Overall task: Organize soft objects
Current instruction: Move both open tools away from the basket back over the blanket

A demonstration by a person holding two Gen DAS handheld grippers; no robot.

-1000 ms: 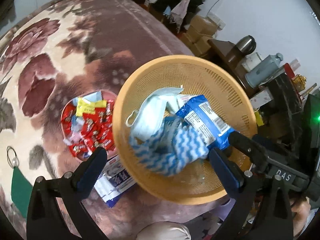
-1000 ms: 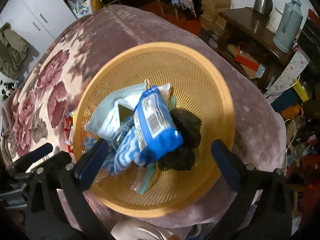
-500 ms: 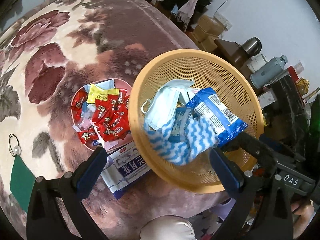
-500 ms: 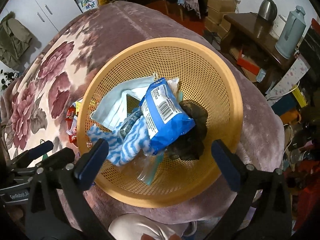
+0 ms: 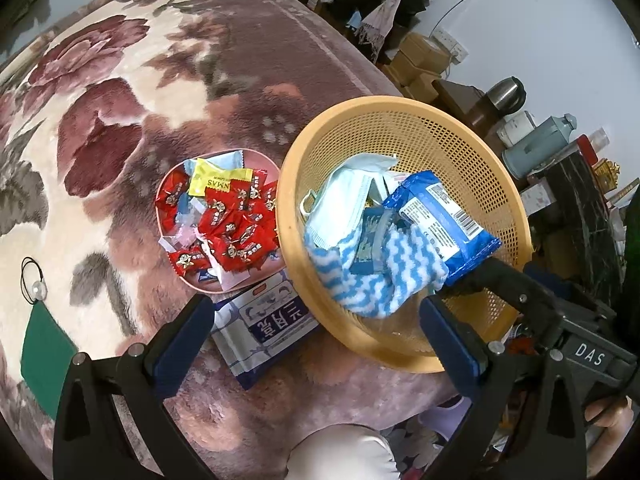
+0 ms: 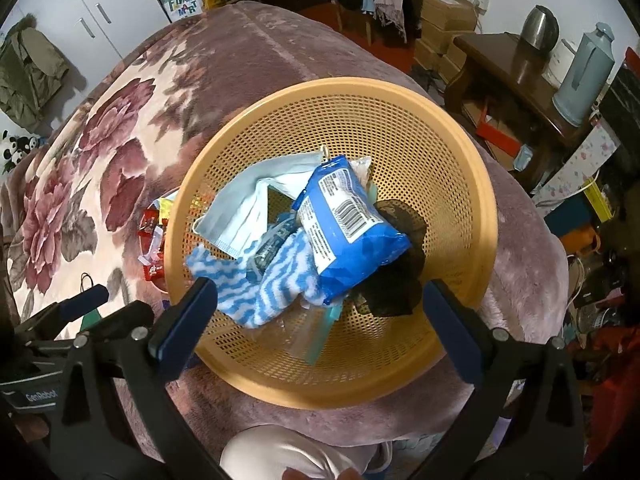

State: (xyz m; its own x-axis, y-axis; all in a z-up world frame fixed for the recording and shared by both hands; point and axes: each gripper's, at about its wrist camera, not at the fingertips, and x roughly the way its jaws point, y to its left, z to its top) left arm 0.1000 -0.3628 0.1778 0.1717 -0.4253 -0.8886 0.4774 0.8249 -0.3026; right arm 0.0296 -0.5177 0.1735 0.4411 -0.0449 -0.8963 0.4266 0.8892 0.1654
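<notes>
The left gripper [image 5: 316, 324] has its fingers wide apart and holds nothing. Between them, just ahead of the tips, lies a tissue pack [image 5: 267, 325] on the blanket [image 5: 120, 92]. Beyond the pack sits a pink dish [image 5: 166, 192] of red sweets. The basket [image 5: 460, 128] stands ahead of the right finger [image 5: 448, 332], its near rim overlapping that finger in the view.

The right gripper [image 6: 320, 320] is likewise spread open and empty. The basket [image 6: 400, 96] fills the gap between its fingers, with the near rim crossing both tips. Inside, a striped sock [image 6: 264, 292] lies just ahead of the left finger [image 6: 182, 322]; a blue packet [image 6: 348, 236] rests on it near the middle. A face mask [image 6: 248, 212] lies farther ahead to the left, and a dark cloth [image 6: 400, 280] sits just ahead of the right finger [image 6: 456, 334].
</notes>
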